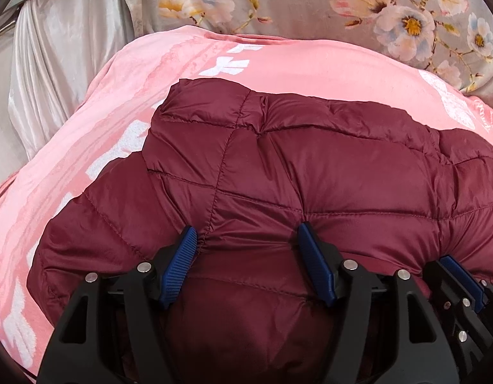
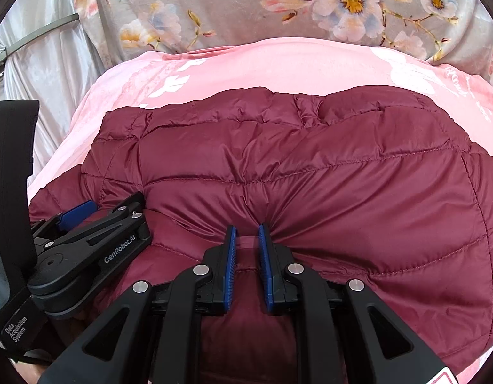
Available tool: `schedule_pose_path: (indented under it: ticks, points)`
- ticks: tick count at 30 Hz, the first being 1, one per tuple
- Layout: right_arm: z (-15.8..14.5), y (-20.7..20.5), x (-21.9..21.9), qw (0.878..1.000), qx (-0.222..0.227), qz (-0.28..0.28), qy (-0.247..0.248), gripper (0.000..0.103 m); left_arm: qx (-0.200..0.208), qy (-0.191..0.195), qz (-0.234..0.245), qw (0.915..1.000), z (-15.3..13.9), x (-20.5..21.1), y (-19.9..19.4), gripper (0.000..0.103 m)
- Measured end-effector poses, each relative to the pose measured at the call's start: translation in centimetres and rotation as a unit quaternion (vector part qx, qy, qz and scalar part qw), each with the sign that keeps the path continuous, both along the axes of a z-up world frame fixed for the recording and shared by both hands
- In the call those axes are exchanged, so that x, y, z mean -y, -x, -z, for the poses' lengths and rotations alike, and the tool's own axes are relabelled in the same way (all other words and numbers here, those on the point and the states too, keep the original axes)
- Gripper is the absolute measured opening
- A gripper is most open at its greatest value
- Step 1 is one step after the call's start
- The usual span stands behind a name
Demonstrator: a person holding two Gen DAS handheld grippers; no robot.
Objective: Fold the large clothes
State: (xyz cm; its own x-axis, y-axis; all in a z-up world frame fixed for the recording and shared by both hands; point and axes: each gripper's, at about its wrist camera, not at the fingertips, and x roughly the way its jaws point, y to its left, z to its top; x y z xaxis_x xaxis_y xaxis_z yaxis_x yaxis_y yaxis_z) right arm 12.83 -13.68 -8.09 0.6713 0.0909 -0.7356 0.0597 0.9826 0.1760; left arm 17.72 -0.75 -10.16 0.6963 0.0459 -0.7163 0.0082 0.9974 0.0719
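A maroon quilted puffer jacket (image 1: 310, 160) lies in a folded bundle on a pink blanket (image 1: 310, 64). My left gripper (image 1: 246, 228) stands wide open at the jacket's near edge. Its blue fingertips (image 1: 185, 246) dig into the puffy fabric, which bulges up between them. My right gripper (image 2: 247, 227) is shut on a pinch of the jacket (image 2: 342, 176) at the near edge, and creases fan out from its tips. The two grippers sit close side by side. The left one's black body (image 2: 86, 249) shows at the left of the right wrist view.
The pink blanket (image 2: 278, 64) with white print spreads out beyond the jacket. Behind it hangs grey floral fabric (image 1: 294, 0). Shiny silver satin cloth (image 1: 54, 80) drapes at the far left, with a grey bar across its top.
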Motion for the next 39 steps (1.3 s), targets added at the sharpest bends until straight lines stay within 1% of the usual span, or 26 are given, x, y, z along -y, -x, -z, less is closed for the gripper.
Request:
schedule_pose_path:
  ticks: [5,8,10,12,14,16,18,20,23,24,25,27,28,30,31,32,34,36,38,39]
  points:
    - [0.0,0.0,0.1,1.0,-0.001,-0.001,0.0,0.014,-0.003,-0.01,-0.001,0.9999,0.1,0.2,-0.1,0.064]
    - [0.0,0.0,0.1,1.0,-0.001,-0.001,0.001,0.014,-0.002,-0.002,-0.001,1.0,0.0,0.1,0.0,0.064]
    - [0.0,0.0,0.2,1.0,0.002,-0.001,0.0,0.014,0.006,0.035,0.002,0.9994,-0.5,-1.1,0.4,0.064]
    - [-0.5,0.8,0.2,1.0,0.008,0.008,0.008,0.013,0.008,0.082,-0.004,0.9966,-1.3,-3.0,1.4,0.064]
    - [-1.3,2.2,-0.2,1.0,0.017,0.009,0.007,0.017,0.004,0.126,-0.02,0.9918,-2.3,-5.9,3.1,0.064]
    - [-1.9,3.9,-0.7,1.0,0.025,0.0,-0.002,0.018,0.014,0.149,-0.038,0.988,-3.2,-8.5,4.8,0.065]
    - [-2.3,5.3,-1.6,0.999,0.032,-0.012,0.004,0.018,0.012,0.171,-0.048,0.984,-3.5,-11.1,6.2,0.065]
    - [-2.5,6.2,-2.2,0.999,0.036,-0.016,0.015,0.018,-0.002,0.194,-0.064,0.9789,-3.4,-13.5,7.1,0.065]
    - [-2.3,6.9,-2.6,0.999,0.034,-0.017,0.021,0.018,-0.013,0.218,-0.107,0.97,-2.6,-16.6,8.2,0.065]
    - [-2.1,6.9,-2.7,0.999,0.033,-0.018,0.025,0.018,-0.014,0.228,-0.128,0.9651,-2.2,-17.7,8.5,0.066]
    - [-1.9,6.8,-2.9,0.999,0.031,-0.019,0.03,0.018,-0.022,0.237,-0.136,0.9616,-1.7,-17.9,8.6,0.069]
    - [-1.4,6.6,-3.1,0.999,0.027,-0.019,0.035,0.019,-0.053,0.264,-0.132,0.954,-0.3,-18.4,7.8,0.07]
    - [-1.3,6.6,-3.4,0.999,0.026,-0.019,0.038,0.019,-0.055,0.268,-0.133,0.9525,0.0,-18.4,7.9,0.071]
    - [-1.1,6.6,-3.7,0.998,0.023,-0.02,0.048,0.019,-0.05,0.266,-0.135,0.9533,-0.1,-18.2,7.8,0.074]
    - [-1.0,6.6,-3.7,0.998,0.02,-0.021,0.05,0.019,-0.05,0.267,-0.133,0.9531,-0.1,-18.1,7.7,0.079]
    - [-1.0,6.5,-3.8,0.998,0.018,-0.021,0.051,0.019,-0.054,0.271,-0.132,0.952,0.0,-18.0,7.5,0.081]
    - [-0.8,6.5,-3.7,0.998,0.016,-0.022,0.049,0.019,-0.055,0.277,-0.136,0.9497,0.1,-17.8,6.9,0.09]
    - [-0.8,6.5,-3.7,0.999,0.016,-0.022,0.046,0.019,-0.057,0.277,-0.141,0.9486,0.2,-17.5,6.5,0.09]
    - [-0.7,6.5,-3.6,0.999,0.014,-0.022,0.043,0.019,-0.058,0.272,-0.138,0.9504,0.1,-17.0,6.0,0.088]
    - [-0.7,6.5,-3.6,0.999,0.014,-0.022,0.042,0.019,-0.059,0.272,-0.133,0.9513,0.0,-16.7,5.8,0.075]
